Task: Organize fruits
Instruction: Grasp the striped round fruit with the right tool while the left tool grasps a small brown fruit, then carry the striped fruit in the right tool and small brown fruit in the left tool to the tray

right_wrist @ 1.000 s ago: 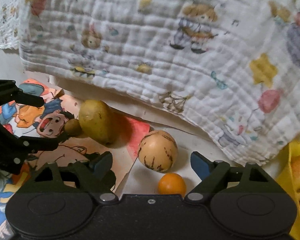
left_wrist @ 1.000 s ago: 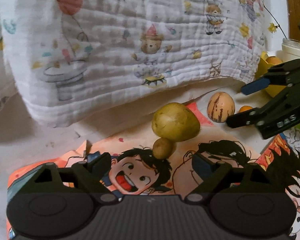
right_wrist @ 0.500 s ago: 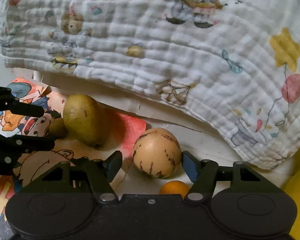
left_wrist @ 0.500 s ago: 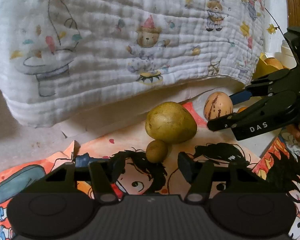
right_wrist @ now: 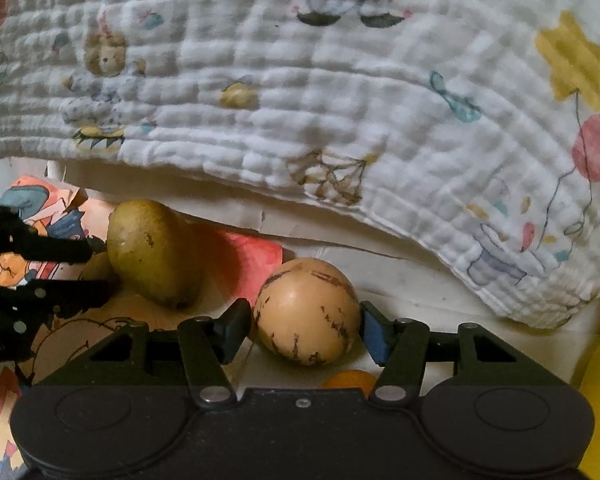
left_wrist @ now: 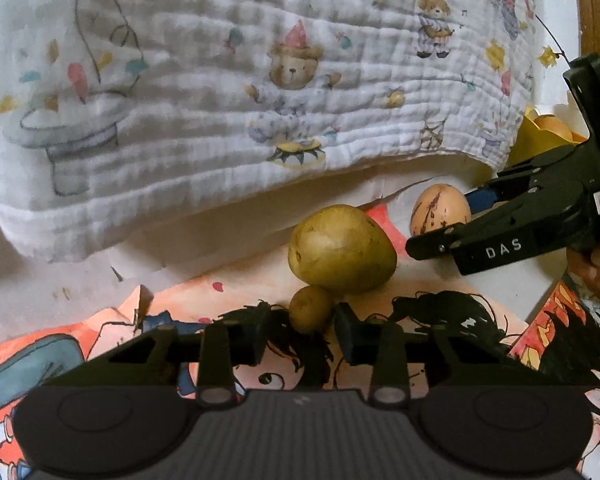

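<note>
On the cartoon poster (left_wrist: pixel 440 320) under the blanket's (left_wrist: pixel 260 80) hem, the left gripper (left_wrist: pixel 300 330) sits half-closed around the small fruit (left_wrist: pixel 310 307), its pads near the skin but not clearly pinching; it should close gently, since the pear (left_wrist: pixel 342 249) touches that fruit behind and may roll. Further right, off the poster's edge, the right gripper (right_wrist: pixel 306 330) brackets the melon (right_wrist: pixel 307 312), pads at its sides, contact uncertain, with an orange (right_wrist: pixel 350 380) below and a yellow bowl (left_wrist: pixel 534 140) beyond.

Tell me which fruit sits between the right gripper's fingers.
The tan, egg-shaped fruit with dark brown streaks, framed by the right gripper. The big yellow-green fruit lies farther left; the small orange one peeks out below.
</note>
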